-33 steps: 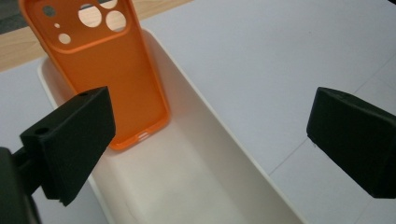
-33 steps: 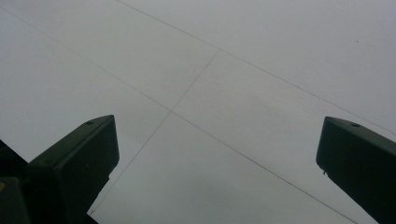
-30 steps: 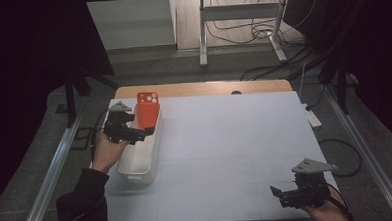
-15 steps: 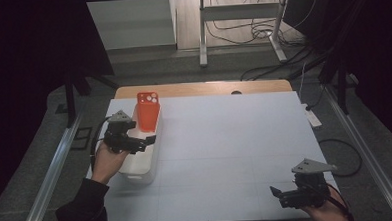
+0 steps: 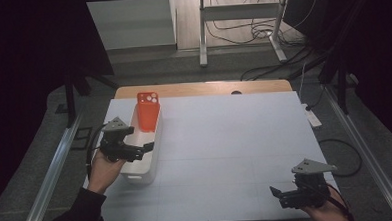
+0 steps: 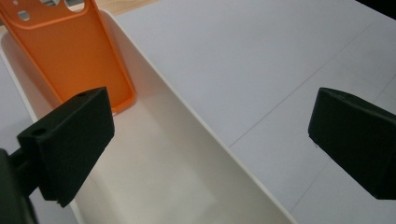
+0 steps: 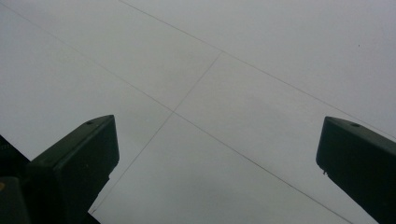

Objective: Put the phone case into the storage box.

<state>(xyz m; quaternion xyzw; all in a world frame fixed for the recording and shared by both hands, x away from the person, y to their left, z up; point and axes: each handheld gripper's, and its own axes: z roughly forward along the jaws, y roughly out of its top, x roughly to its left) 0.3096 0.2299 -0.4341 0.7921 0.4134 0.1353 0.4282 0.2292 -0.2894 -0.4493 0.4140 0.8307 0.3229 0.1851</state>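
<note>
One orange phone case (image 5: pixel 148 114) leans in the far end of our white bin (image 5: pixel 142 165) by the table's (image 5: pixel 235 139) left edge. Our left tongs (image 5: pixel 144 147) hover open over the bin; our right tongs (image 5: pixel 277 196) sit open near the right near corner.

left tool (image 5: pixel 144 147) jaws wide; right tool (image 5: pixel 275 193) jaws wide.

Left gripper (image 5: pixel 146 147), right gripper (image 5: pixel 274 194): black blocky jaws, grey three-cornered top plates, black cable; dark sleeve (image 5: pixel 78 215) lower left.
</note>
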